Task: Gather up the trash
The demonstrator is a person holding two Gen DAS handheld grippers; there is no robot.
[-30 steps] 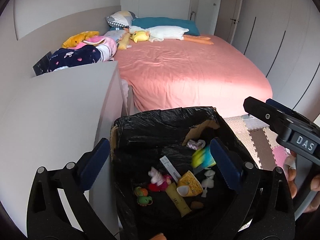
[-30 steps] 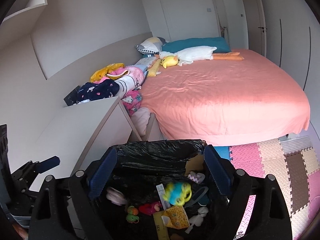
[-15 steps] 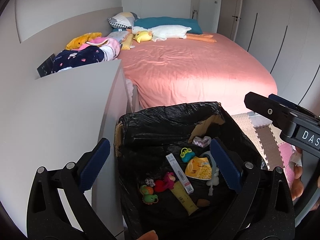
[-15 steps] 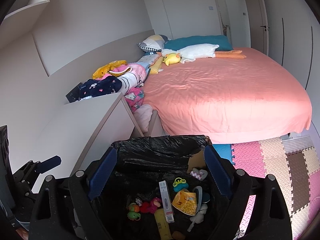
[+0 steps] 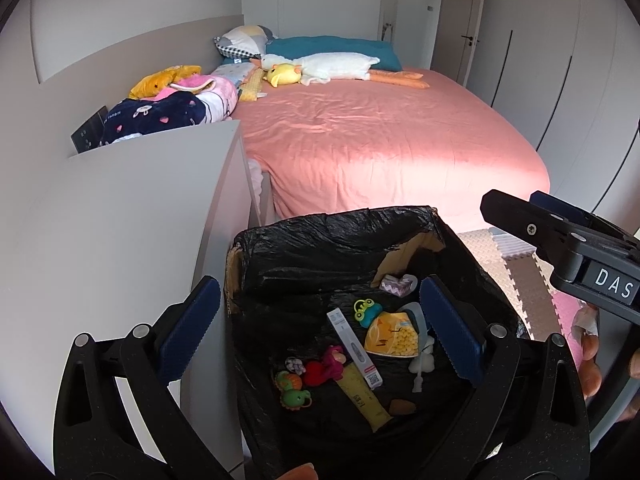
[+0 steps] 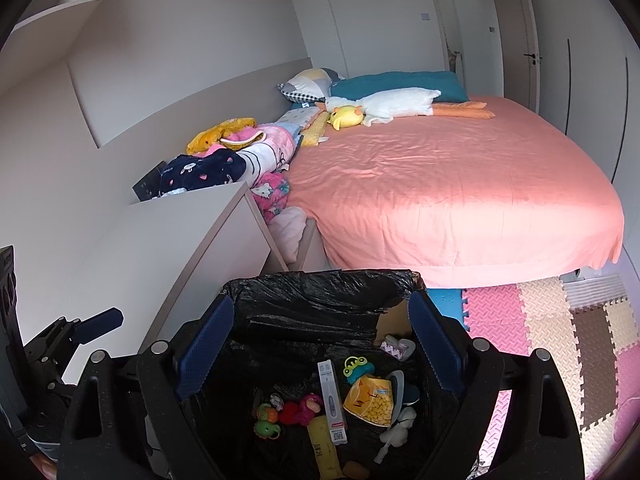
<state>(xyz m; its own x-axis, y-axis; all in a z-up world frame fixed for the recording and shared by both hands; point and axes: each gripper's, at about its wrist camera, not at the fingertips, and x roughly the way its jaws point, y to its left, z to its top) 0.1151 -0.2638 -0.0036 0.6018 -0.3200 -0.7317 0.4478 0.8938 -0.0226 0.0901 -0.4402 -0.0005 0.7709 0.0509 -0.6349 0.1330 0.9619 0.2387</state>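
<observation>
Trash bin [image 5: 340, 240], black liner, "DAS" on right claw [image 5: 612, 288]

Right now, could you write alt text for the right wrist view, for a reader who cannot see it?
The open right gripper hangs empty over a black-lined trash bin holding small toys and a yellow snack packet. Behind the bin stand a pink bed and a white cabinet.

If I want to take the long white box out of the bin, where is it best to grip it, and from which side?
Grip the long white box near its upper end, across its narrow width, coming from straight above. It lies flat on the other trash in the lined bin, its lower end resting on the yellow tube, so the long sides are probably the easiest faces to pinch.
</observation>
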